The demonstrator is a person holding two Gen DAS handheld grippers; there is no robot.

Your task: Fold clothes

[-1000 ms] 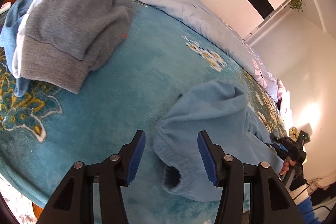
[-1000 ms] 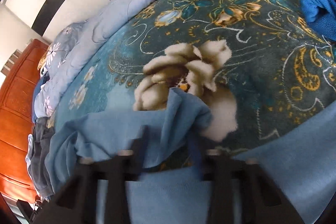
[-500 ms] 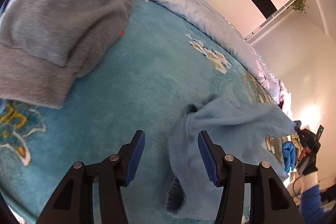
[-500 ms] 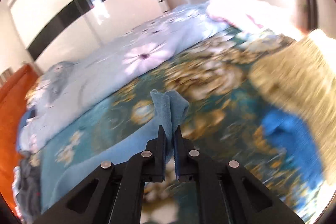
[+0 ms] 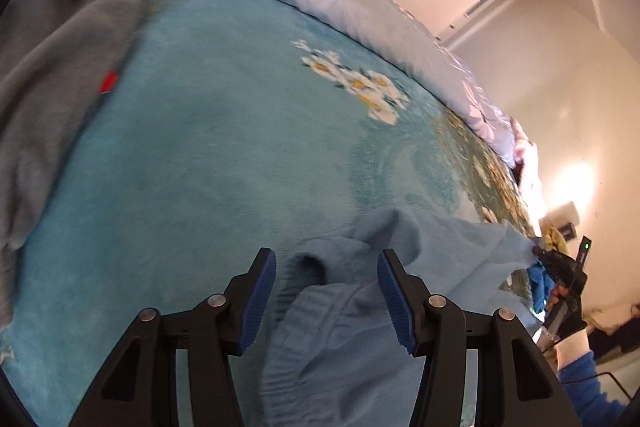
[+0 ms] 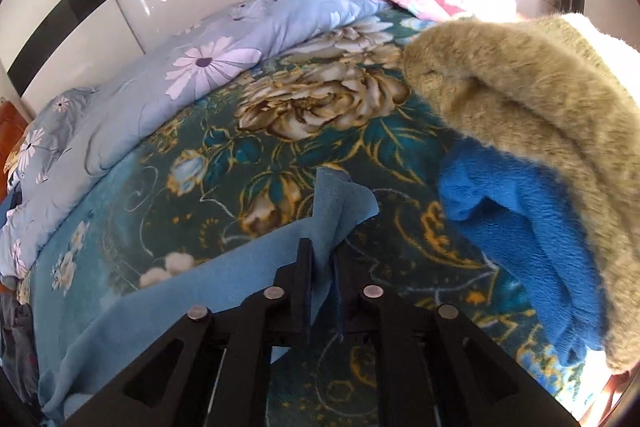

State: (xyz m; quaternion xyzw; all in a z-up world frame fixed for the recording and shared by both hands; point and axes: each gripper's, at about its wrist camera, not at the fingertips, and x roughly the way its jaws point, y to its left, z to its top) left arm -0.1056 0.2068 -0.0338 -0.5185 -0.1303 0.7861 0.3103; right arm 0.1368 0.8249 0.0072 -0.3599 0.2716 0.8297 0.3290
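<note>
**Right gripper draws the blue garment out flat while the left lines up on the cuffed end**

Since a second ago the light-blue garment (image 5: pixel 432 259) has gone from a bunched heap to a stretched strip, and the left gripper (image 5: pixel 326 291) has closed in on its near end, so the grey sweater (image 5: pixel 56 67) now slides off to the far left of that view.

From the right wrist camera, the right gripper (image 6: pixel 322 267) is clamped on a corner of the garment, with a flap of cloth standing up just ahead of its fingertips and the rest trailing back and to the left across the floral blanket (image 6: pixel 312 107). Holding a corner like this looks meant to pull the fabric taut, so it can be laid flat before any fold is made. Ahead and to the right of this gripper sit a bright blue fleece (image 6: pixel 520 219) and a tan fuzzy blanket (image 6: pixel 520 83), apart from the held corner.

From the left wrist camera, the left gripper's jaws stand wide apart, holding nothing. A ribbed, tube-like opening of the garment, probably a sleeve cuff, lies on the blanket directly between and slightly ahead of the blue pads (image 5: pixel 260 299). That placement suggests the next move is to pinch this end, giving two anchor points. Folding itself appears not to have started; the garment is only partly spread out.
</note>
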